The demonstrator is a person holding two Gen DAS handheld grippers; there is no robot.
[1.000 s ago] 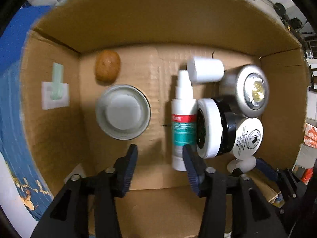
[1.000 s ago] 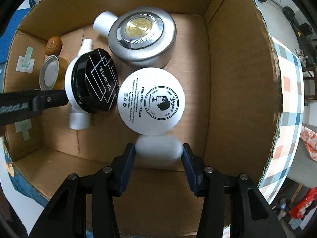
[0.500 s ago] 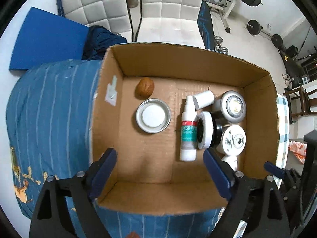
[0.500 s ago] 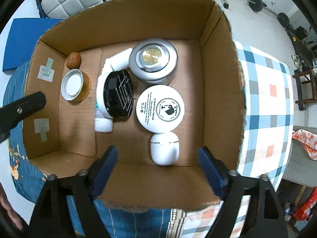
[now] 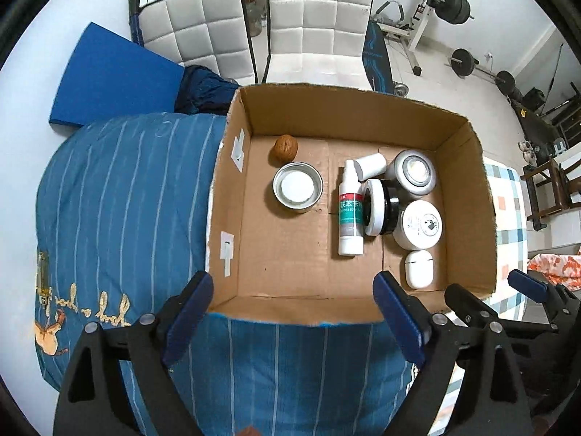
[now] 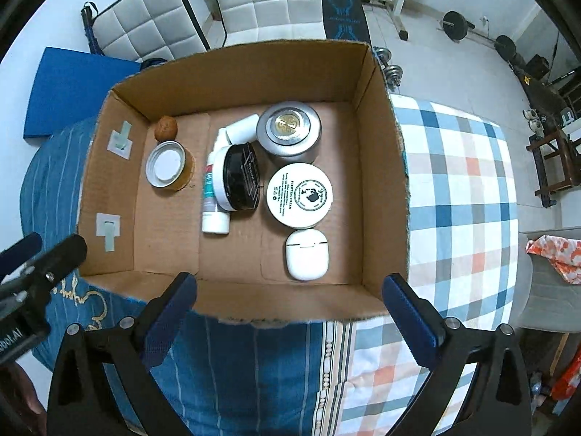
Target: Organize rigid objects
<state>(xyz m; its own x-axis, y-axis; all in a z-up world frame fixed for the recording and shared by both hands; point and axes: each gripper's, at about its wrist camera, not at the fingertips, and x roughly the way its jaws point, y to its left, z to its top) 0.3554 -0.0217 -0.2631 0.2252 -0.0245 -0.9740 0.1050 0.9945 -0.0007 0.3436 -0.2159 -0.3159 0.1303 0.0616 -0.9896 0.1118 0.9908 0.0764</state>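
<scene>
An open cardboard box sits on a bed. Inside lie a walnut, a metal tin, a white spray bottle, a black-and-white jar on its side, a silver round light, a white cream jar and a white earbud case. My left gripper is open and empty above the box's near edge. My right gripper is open and empty, also above the near edge.
A blue striped quilt covers the bed on the left, a checked sheet on the right. White padded chairs and gym weights stand on the floor beyond. A blue mat lies at the far left.
Both grippers have risen out of the box and opened wide. The right one let go of the earbud case, which now lies on the box floor.
</scene>
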